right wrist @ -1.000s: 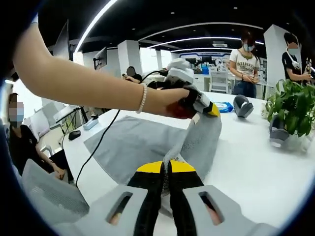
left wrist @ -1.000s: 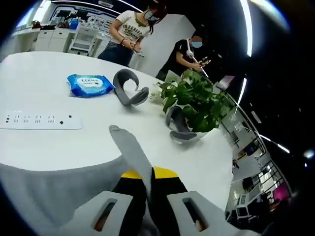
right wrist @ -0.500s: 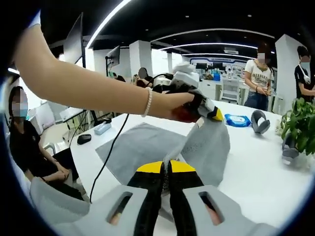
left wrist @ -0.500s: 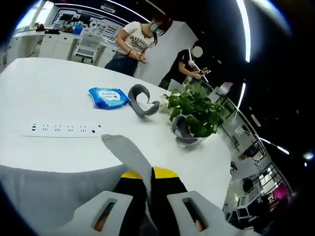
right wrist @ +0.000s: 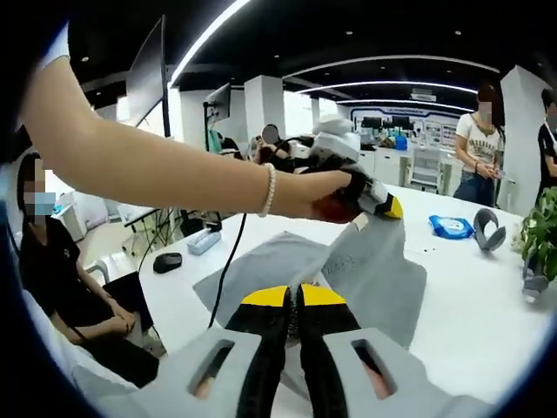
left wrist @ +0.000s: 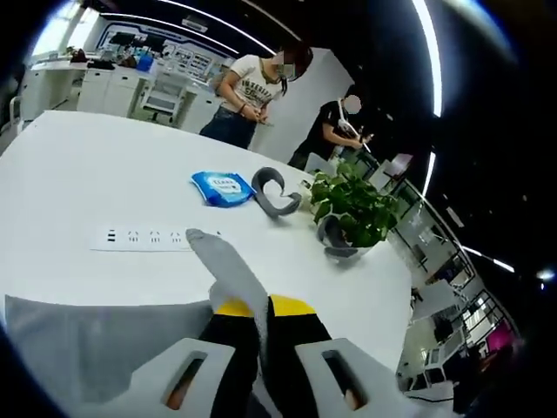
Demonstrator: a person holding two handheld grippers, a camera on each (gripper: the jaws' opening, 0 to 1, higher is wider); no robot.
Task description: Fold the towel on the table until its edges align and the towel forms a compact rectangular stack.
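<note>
Grey towel (right wrist: 365, 270) clenched by both tools (left wrist: 259, 312) (right wrist: 294, 300); power strip (left wrist: 148, 237), wipes pack (left wrist: 223, 187), plant (left wrist: 352, 205) beyond.

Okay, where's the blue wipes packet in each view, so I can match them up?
Left gripper view: blue wipes packet above centre, on the white table, left of the grey headset.
Right gripper view: far right, small, beside the same headset.
Shared landmark: potted plant.

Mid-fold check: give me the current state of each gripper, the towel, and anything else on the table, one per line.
Left gripper: shut on the towel's corner.
Right gripper: shut on the towel's edge.
Towel: grey, partly lifted off the white table, not yet folded flat.
Wipes pack: lying flat, closed.
Power strip: lying flat, nothing plugged in.
Potted plant: upright.
</note>
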